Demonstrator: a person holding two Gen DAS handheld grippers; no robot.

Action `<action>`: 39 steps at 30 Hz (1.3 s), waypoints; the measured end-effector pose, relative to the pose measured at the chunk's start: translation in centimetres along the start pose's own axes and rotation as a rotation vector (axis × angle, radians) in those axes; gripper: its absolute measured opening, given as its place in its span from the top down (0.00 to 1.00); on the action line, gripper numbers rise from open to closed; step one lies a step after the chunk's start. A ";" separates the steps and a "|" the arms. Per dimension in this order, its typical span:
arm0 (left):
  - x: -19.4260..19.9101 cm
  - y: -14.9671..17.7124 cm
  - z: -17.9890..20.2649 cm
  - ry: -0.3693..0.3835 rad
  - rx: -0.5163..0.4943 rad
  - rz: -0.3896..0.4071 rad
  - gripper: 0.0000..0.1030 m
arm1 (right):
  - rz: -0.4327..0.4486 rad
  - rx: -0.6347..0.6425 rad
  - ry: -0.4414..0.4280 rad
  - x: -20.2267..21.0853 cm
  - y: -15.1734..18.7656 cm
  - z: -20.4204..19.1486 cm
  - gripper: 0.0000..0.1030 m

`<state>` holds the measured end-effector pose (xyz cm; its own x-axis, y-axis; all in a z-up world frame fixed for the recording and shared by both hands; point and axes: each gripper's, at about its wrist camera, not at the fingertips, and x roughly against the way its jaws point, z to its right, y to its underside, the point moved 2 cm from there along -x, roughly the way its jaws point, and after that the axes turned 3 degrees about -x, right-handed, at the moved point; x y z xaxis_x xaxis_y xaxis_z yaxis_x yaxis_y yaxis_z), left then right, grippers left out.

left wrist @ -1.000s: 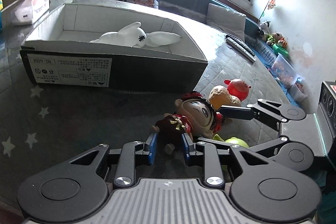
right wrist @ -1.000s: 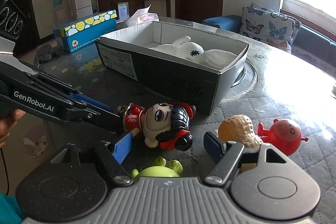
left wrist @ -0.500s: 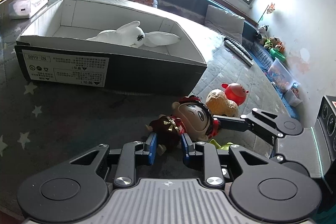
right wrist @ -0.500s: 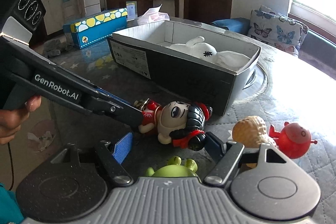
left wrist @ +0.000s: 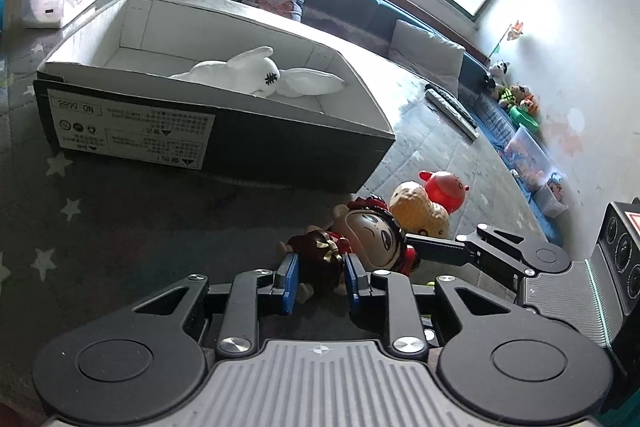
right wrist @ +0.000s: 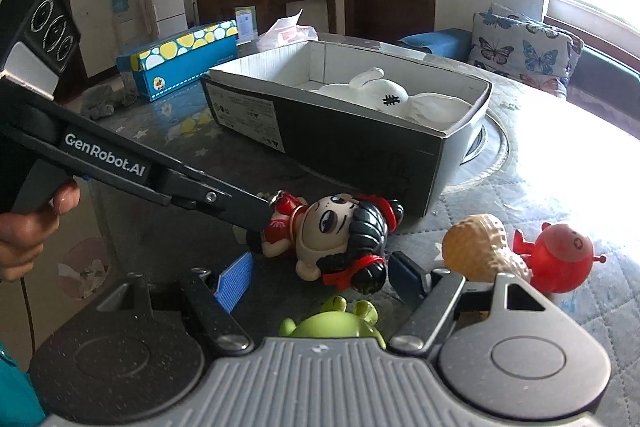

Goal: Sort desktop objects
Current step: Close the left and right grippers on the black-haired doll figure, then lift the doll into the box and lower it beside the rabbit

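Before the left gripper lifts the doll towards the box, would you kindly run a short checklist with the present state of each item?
1. Doll body between the left gripper pads: ok.
2. Pads pressing on both sides: ok, as far as the left wrist view shows.
3. Right gripper clear of the doll: not ok; open, its tips flank the head.
4. Room in the box: ok; only the white plush lies inside.
5. Peanut apart from the doll: ok.

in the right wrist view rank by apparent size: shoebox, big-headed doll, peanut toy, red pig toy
1. shoebox
2. big-headed doll
3. peanut toy and red pig toy: look about alike, not ranked
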<state>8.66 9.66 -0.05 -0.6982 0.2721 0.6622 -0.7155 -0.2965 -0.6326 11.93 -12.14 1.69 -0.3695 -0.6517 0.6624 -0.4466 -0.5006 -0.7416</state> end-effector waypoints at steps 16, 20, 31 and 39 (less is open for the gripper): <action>0.3 0.1 -1.3 0.034 0.063 0.022 0.71 | 0.021 -0.098 -0.017 0.0 -0.6 1.4 0.36; 0.1 0.1 -1.6 0.051 0.089 0.009 0.69 | 0.018 -0.111 -0.022 -0.1 -0.6 1.5 0.40; -1.0 0.4 -2.3 0.104 0.163 -0.041 0.66 | 0.007 -0.126 -0.030 -0.5 -0.6 1.5 0.43; -1.3 0.2 -2.6 0.111 0.183 -0.037 0.66 | 0.002 -0.143 -0.030 -0.9 -0.5 1.5 0.43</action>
<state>9.42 11.64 -2.09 -0.6772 0.3822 0.6288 -0.7315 -0.4428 -0.5186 13.68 -12.16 1.28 -0.3473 -0.6703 0.6558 -0.5579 -0.4144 -0.7190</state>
